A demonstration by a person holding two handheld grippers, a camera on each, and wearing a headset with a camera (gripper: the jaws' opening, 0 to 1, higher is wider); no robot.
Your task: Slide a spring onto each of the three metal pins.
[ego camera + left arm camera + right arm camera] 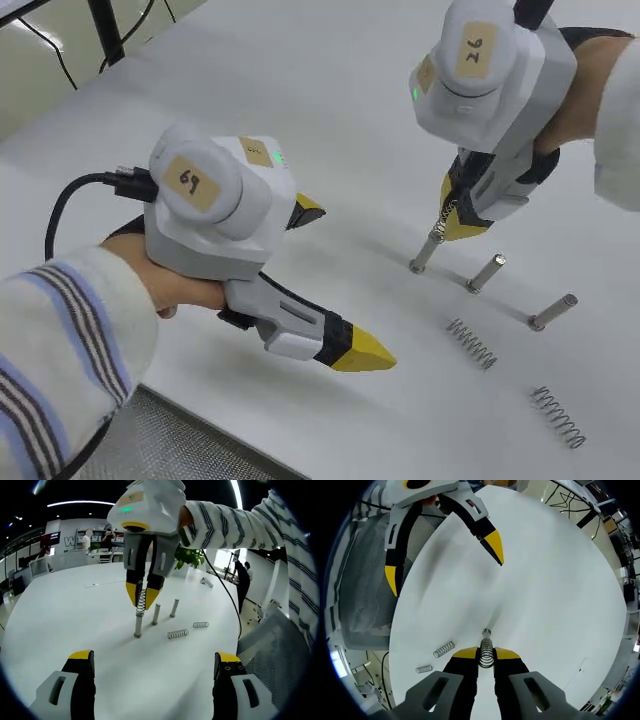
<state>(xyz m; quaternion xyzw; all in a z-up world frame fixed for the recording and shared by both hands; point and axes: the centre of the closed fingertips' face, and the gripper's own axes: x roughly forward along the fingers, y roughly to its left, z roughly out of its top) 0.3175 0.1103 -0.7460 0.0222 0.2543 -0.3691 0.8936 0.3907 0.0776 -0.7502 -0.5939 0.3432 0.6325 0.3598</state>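
Three metal pins stand in a row on the white table: the first pin (424,252), the middle pin (486,272) and the last pin (553,312). My right gripper (452,222) is shut on a spring (485,655), whose lower end sits over the top of the first pin (138,625). Two loose springs lie flat near the pins, one (471,343) closer and one (557,416) further right. My left gripper (340,290) hovers open above the table, left of the pins, with nothing between its fingers.
The white table (300,90) stretches far behind the pins. Its near edge runs along the bottom left, with a grey mesh surface (170,440) below it. A black cable (70,200) trails from the left gripper. People and shelves stand far off in the room.
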